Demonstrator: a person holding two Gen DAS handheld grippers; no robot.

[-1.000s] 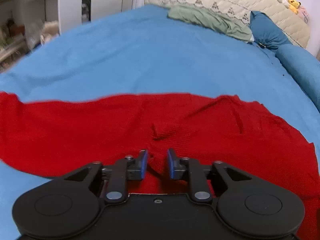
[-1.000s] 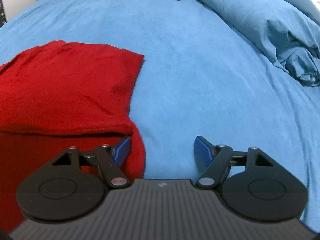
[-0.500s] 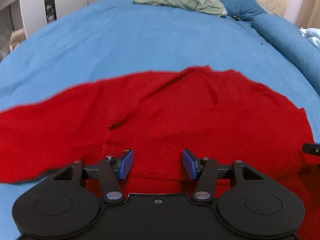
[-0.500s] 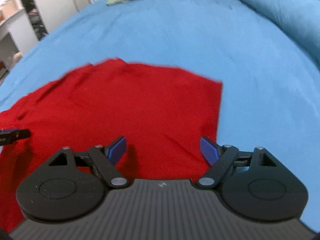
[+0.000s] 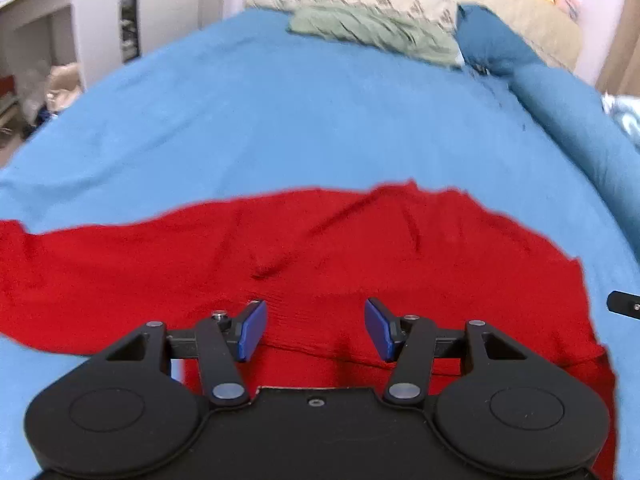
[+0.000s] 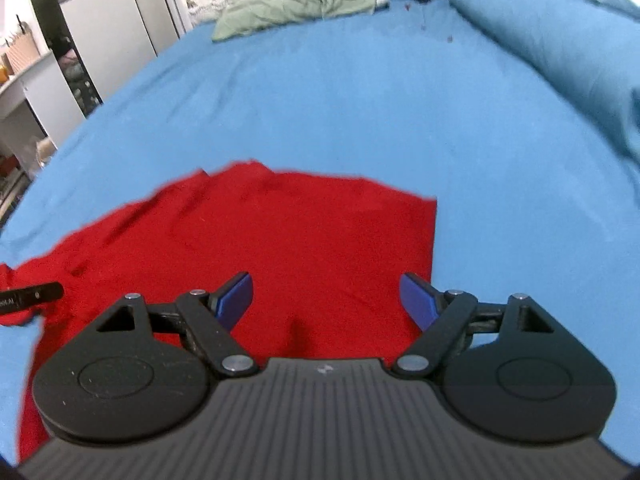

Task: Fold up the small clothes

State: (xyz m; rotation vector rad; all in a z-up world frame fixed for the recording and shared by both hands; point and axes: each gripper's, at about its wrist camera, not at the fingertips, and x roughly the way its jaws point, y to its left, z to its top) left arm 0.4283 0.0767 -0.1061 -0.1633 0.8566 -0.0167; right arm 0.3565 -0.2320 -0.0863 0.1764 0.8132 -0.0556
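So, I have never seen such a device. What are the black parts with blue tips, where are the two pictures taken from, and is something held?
There is no robot here. A person holds one hand tool in each hand; each tool has two fingers with blue pads and a small wide-angle camera that looks forward along them. One picture comes from the left gripper, the other from the right gripper. The black shapes at the bottom are the tools' own bodies.

Both look down on a bed with a blue sheet. On it lies a red garment, spread out with some wrinkles, to be folded. At the far end lie a green cloth and a blue pillow.

Nothing is held: on both tools the fingers stand apart, above the red garment.
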